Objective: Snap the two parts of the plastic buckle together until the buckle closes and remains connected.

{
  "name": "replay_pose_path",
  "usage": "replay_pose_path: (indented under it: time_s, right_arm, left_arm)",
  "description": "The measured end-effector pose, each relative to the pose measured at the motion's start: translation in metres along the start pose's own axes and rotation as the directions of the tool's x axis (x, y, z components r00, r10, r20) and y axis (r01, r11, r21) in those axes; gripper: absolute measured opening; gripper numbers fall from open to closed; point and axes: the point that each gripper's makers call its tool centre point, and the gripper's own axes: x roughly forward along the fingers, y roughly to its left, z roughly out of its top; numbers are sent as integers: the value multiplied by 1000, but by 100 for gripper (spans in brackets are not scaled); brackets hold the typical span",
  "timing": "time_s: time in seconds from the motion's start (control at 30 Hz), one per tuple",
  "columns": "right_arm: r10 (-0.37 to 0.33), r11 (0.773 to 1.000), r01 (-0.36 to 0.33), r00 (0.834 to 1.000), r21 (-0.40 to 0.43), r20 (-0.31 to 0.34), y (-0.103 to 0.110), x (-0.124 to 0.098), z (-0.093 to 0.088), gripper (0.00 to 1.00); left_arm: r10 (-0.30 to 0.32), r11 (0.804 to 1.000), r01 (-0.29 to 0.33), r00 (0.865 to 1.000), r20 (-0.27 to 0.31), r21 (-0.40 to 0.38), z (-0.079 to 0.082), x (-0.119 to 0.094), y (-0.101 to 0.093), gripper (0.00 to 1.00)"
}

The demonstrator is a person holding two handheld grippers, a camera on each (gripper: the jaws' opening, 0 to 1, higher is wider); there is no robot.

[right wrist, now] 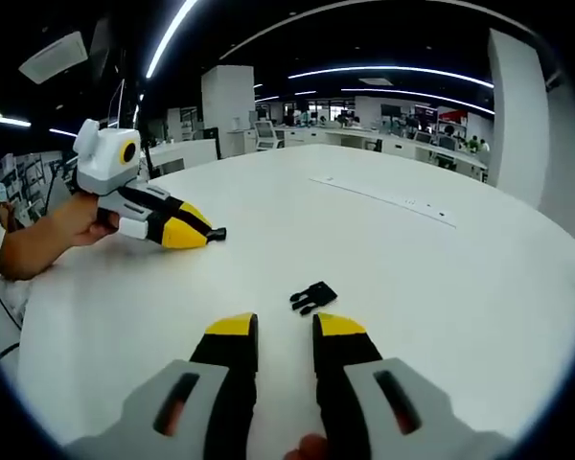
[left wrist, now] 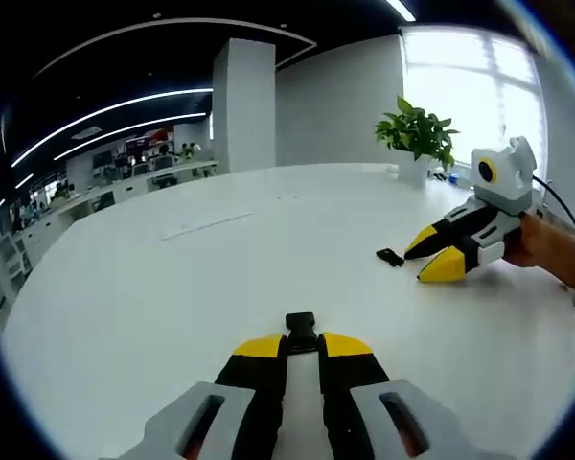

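Note:
One black buckle part (left wrist: 301, 331) sticks out between the yellow tips of my left gripper (left wrist: 302, 347), which is shut on it just above the white table (left wrist: 172, 287). From the right gripper view, that gripper (right wrist: 204, 233) is held by a hand at the left with the black part (right wrist: 218, 233) poking out of its tips. The other buckle part (right wrist: 313, 297) lies flat on the table just ahead of my right gripper (right wrist: 285, 328), whose jaws stand open and empty. In the left gripper view this part (left wrist: 390, 256) rests just in front of the right gripper (left wrist: 418, 265).
A potted plant (left wrist: 417, 134) stands at the table's far edge behind the right gripper. A person's hand (left wrist: 546, 251) holds that gripper at the right rim. A thin seam (right wrist: 383, 196) crosses the tabletop. Office desks and a white pillar (left wrist: 242, 105) lie beyond.

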Motion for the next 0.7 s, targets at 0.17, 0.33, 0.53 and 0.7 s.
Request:
replay_pose_path:
  time_s: [0.17, 0.33, 0.53, 0.7]
  right_arm:
    - [27, 1000, -27, 1000, -3, 7, 9, 4, 3, 23]
    - [41, 999, -41, 999, -14, 9, 13, 10, 6, 23]
    - [62, 998, -61, 998, -17, 17, 19, 19, 11, 23]
    - [78, 997, -78, 997, -15, 24, 23, 24, 15, 22]
  left_arm:
    - [-8, 1000, 8, 1000, -3, 6, -1, -1, -1, 12]
    - [-13, 1000, 13, 1000, 9, -2, -1, -2, 0, 12]
    - [-16, 1000, 16, 1000, 13, -2, -2, -2, 0, 12]
    - [-7, 1000, 7, 1000, 24, -6, -2, -2, 0, 12]
